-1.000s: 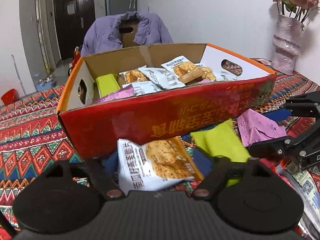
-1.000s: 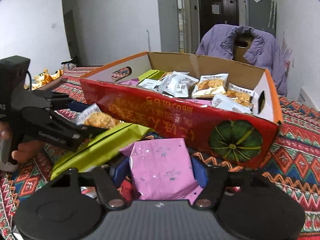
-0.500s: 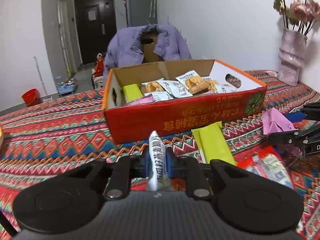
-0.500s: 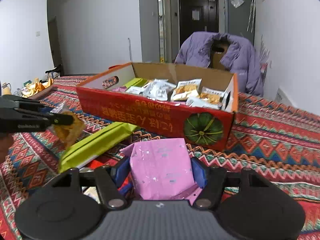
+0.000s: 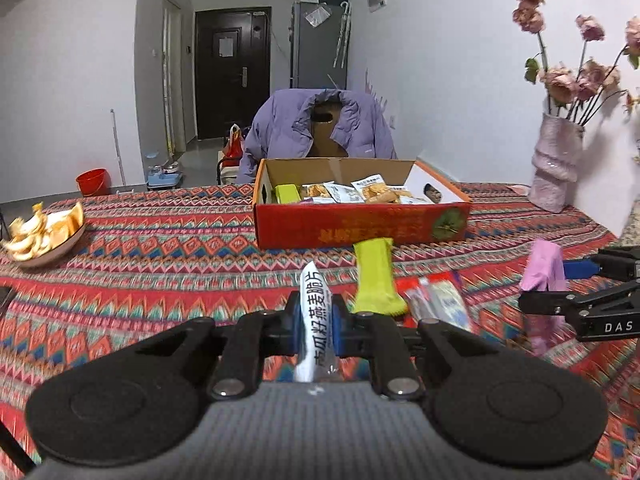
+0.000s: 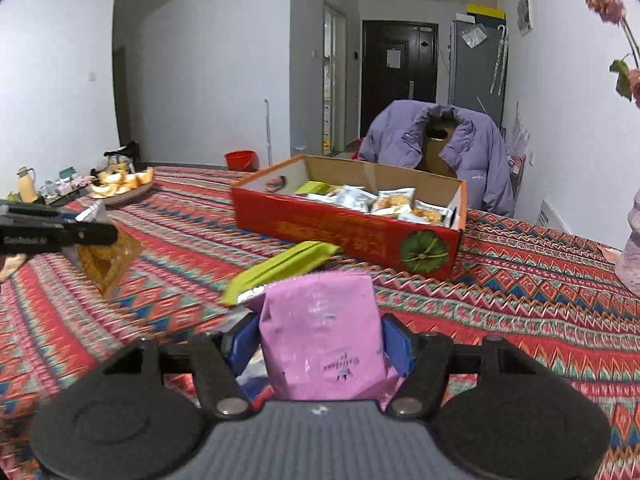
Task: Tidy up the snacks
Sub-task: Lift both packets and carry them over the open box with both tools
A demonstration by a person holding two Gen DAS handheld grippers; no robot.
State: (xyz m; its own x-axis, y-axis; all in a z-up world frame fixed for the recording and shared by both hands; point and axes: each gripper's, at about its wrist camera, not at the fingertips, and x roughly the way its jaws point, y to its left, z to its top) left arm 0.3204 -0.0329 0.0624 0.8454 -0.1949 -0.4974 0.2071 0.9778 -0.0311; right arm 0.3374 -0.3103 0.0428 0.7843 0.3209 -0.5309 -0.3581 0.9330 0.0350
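Looking along the left tongs (image 5: 316, 322), a thin white packet (image 5: 316, 320) is seen clamped edge-on between the blue pads, which are pressed fully together on it. Its foil is glossy and slippery, so it could be lost from the grip if the hand is swung quickly. A flat green bar (image 5: 374, 278) and some crinkled clear wrappers (image 5: 438, 300) are left on the patterned cloth of the surface (image 5: 160, 264), between the tongs and the red cardboard box (image 5: 360, 228). The box is well apart, already partly filled with packets. A glass vase (image 5: 554, 164) is standing near its right end and could be knocked during the approach.

From the right view, the right tongs (image 6: 320, 344) are closed on a soft pink pouch (image 6: 322, 332), held upright by its sides. The pouch is puffy and wide, so it may bulge or twist out if squeezed unevenly. The box (image 6: 344, 232) is seen ahead, with stiff upright walls; a hanging pouch could be caught on the near wall if it is carried too low. The green bar (image 6: 280, 268) is lying with its far end touching the box, as far as can be told.
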